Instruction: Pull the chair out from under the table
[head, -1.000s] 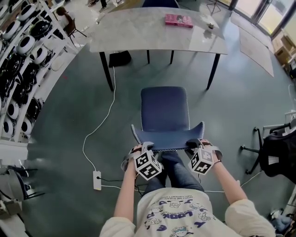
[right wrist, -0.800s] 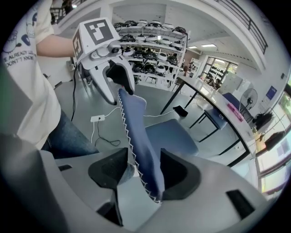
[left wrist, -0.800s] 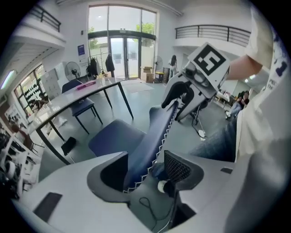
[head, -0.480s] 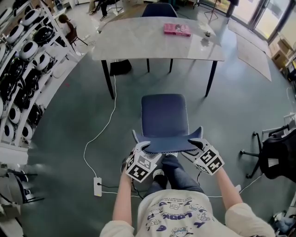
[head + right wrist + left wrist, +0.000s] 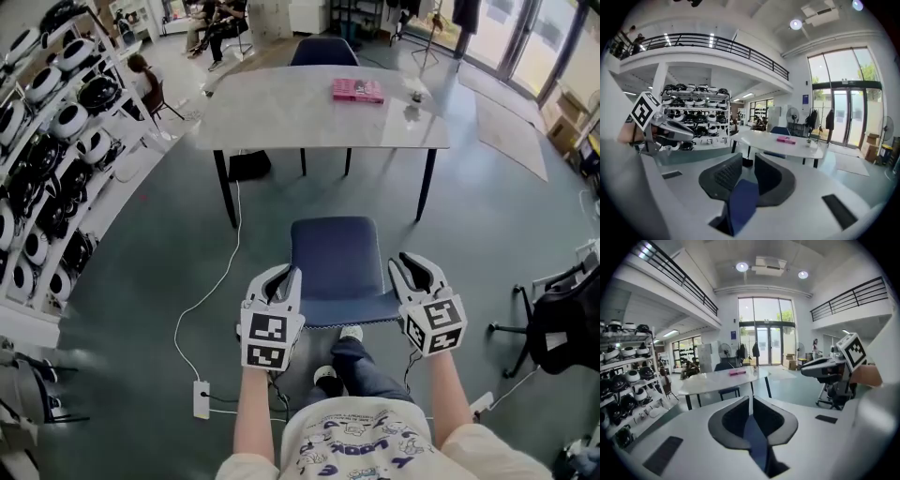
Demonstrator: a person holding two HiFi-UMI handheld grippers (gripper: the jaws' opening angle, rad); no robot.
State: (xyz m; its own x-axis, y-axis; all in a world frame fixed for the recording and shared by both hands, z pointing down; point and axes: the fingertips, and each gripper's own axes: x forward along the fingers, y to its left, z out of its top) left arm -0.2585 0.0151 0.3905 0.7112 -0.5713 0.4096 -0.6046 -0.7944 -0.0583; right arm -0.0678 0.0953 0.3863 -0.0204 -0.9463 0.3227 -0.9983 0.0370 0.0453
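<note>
Your left gripper, jaws just pinched together, and right gripper, closing but still parted, flank the chair, gripping nothing.

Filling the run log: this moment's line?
chair clear of table | left tool, right tool empty, off it | jaws just closed further

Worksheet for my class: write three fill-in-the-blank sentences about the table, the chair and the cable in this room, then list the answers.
1. On the table lies a ___ book.
2. The nearer chair stands wholly out from ___ the table.
3. A white cable trails across the ___.
Answers: pink; under; floor.
</note>
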